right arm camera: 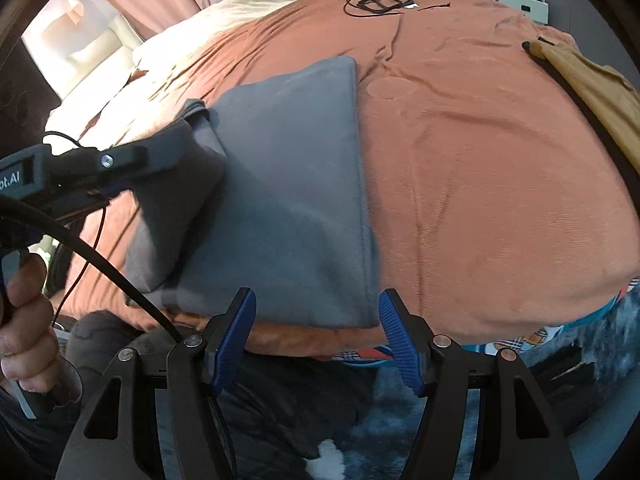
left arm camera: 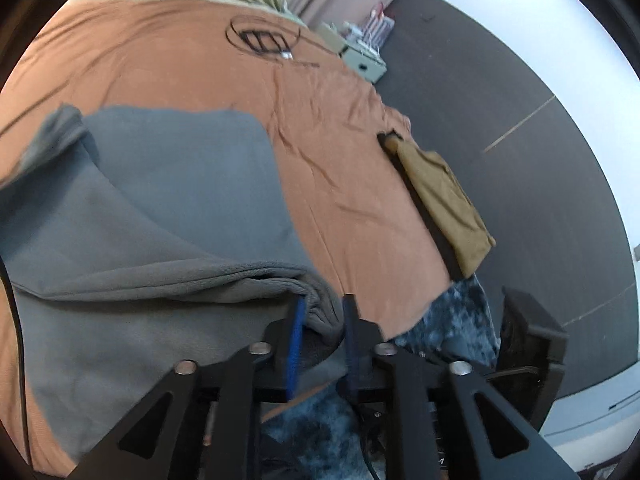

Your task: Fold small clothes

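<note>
A grey garment (left arm camera: 168, 208) lies partly folded on the orange bed cover (left arm camera: 340, 152). My left gripper (left arm camera: 324, 312) is shut on a thick folded edge of the grey garment at its near corner. In the right wrist view the grey garment (right arm camera: 288, 184) lies as a long folded panel, and the left gripper (right arm camera: 120, 160) holds its left flap lifted. My right gripper (right arm camera: 316, 312) is open and empty, its blue pads astride the garment's near edge at the bed's front.
A folded mustard garment (left arm camera: 444, 204) lies on a dark one at the bed's right edge, also in the right wrist view (right arm camera: 592, 92). A black cable coil (right arm camera: 380, 0) lies at the far end. A dark rug (left arm camera: 452, 328) lies below the bed.
</note>
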The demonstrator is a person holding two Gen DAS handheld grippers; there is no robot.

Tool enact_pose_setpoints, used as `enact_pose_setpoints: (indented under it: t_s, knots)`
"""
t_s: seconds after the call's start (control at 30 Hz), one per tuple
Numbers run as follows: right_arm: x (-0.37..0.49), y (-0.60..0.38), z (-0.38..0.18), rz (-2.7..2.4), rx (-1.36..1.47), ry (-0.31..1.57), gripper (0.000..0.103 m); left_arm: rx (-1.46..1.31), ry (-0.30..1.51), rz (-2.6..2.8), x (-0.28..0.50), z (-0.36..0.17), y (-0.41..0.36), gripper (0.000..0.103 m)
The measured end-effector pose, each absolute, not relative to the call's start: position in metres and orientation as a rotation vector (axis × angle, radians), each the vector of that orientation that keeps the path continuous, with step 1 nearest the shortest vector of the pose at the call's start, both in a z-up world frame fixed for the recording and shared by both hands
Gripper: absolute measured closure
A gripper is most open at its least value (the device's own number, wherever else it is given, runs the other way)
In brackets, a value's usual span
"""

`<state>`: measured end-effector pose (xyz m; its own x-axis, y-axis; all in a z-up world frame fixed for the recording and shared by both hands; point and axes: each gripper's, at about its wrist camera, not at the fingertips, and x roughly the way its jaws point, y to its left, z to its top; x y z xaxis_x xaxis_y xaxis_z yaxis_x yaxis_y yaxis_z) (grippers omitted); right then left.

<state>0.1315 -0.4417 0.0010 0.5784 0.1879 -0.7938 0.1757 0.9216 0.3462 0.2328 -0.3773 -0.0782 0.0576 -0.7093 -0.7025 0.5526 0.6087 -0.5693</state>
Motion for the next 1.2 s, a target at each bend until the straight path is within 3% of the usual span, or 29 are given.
enact_pose_setpoints:
  t_s: [0.07, 0.13, 0.2, 0.77, 1.07, 1.2]
  knots:
    - [0.130, -0.442, 0.001, 0.007, 0.409, 0.963, 0.041, -0.168, 1.181, -0.976, 0.233, -0.081, -0.378, 0.067]
    - [0.128, -0.441, 0.004, 0.005, 0.397, 0.964, 0.041, -0.149, 1.172, -0.967, 0.233, -0.081, -0.371, 0.051]
    - [0.130, -0.440, 0.004, 0.006, 0.383, 0.962, 0.041, -0.133, 1.156, -0.951, 0.233, -0.079, -0.361, 0.047]
    - [0.159, -0.450, 0.009, 0.088, 0.392, 0.941, 0.041, -0.061, 1.196, -0.668, 0.271, -0.093, -0.228, 0.047]
    - [0.211, -0.427, 0.022, 0.136, 0.216, 1.002, 0.041, -0.066, 1.276, -0.600, 0.269, -0.125, -0.193, 0.047]
    - [0.237, -0.410, 0.019, 0.142, 0.102, 1.052, 0.049, -0.067, 1.300, -0.590, 0.268, -0.132, -0.190, 0.047]
